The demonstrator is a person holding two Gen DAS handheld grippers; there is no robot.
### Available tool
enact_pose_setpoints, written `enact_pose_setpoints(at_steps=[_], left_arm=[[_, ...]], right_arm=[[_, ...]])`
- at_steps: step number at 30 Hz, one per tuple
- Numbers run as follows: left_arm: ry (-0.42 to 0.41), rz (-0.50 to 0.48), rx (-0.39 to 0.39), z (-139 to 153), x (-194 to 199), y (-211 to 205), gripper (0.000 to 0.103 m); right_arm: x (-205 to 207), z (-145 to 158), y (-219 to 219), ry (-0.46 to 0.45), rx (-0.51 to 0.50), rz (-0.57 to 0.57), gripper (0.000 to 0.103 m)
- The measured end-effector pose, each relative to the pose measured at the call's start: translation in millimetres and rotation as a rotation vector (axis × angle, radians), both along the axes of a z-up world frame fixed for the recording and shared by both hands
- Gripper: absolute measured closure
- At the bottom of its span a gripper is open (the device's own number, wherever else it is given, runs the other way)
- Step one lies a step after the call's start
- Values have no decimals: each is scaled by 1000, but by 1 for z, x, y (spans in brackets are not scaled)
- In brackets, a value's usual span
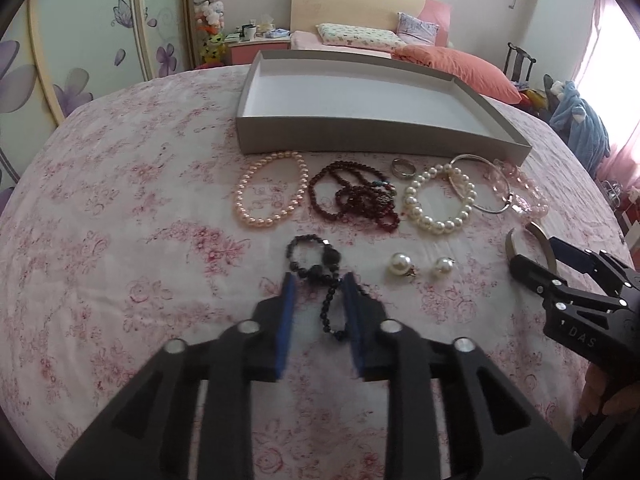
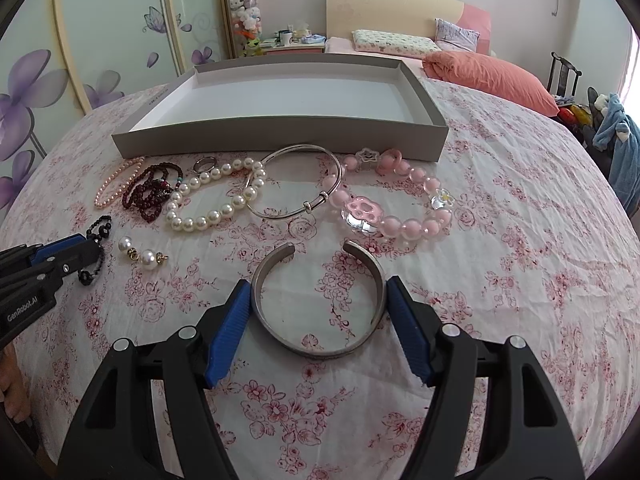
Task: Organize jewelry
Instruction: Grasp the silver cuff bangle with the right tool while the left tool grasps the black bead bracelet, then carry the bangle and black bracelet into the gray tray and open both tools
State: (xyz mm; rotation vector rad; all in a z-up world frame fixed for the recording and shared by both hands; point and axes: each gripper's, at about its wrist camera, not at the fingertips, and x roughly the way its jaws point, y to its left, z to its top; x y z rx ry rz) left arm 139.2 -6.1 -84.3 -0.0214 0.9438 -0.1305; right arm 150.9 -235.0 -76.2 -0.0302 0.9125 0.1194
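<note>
Jewelry lies on a floral cloth in front of an empty grey tray (image 1: pixel 360 136) (image 2: pixel 280 142). My left gripper (image 1: pixel 318 286) is open, its blue pads either side of a black bead bracelet (image 1: pixel 316 264) that lies on the cloth. My right gripper (image 2: pixel 318 290) has its pads touching both sides of a silver open cuff bangle (image 2: pixel 316 312), which rests on the cloth. Beyond lie a pink pearl bracelet (image 1: pixel 270 188), dark red beads (image 1: pixel 356 196), a white pearl bracelet (image 1: pixel 440 200), a thin silver bangle (image 2: pixel 296 184), a pink charm bracelet (image 2: pixel 392 200), a ring (image 1: pixel 402 168) and two pearl earrings (image 1: pixel 420 266).
The table's rounded edge falls away left and right. Behind it are a bed with pillows (image 1: pixel 360 36), a floral wardrobe (image 1: pixel 80 40) and a chair with clothes (image 1: pixel 576 120). Bare cloth lies left of the jewelry and near the front edge.
</note>
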Motion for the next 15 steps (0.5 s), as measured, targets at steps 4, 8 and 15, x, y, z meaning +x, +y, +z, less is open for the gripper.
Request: enact_pose_setpoints(at_steps=[4, 8, 15], left_arm=[[-7, -3, 4, 0, 1, -4, 68], [-4, 25, 1, 0, 1, 4, 94], [-10, 28, -38, 3, -9, 18, 98]], right_arm=[[0, 0, 0, 0, -1, 0, 34], [0, -1, 1, -1, -2, 5, 35], [-8, 1, -1, -8, 29, 18, 35]])
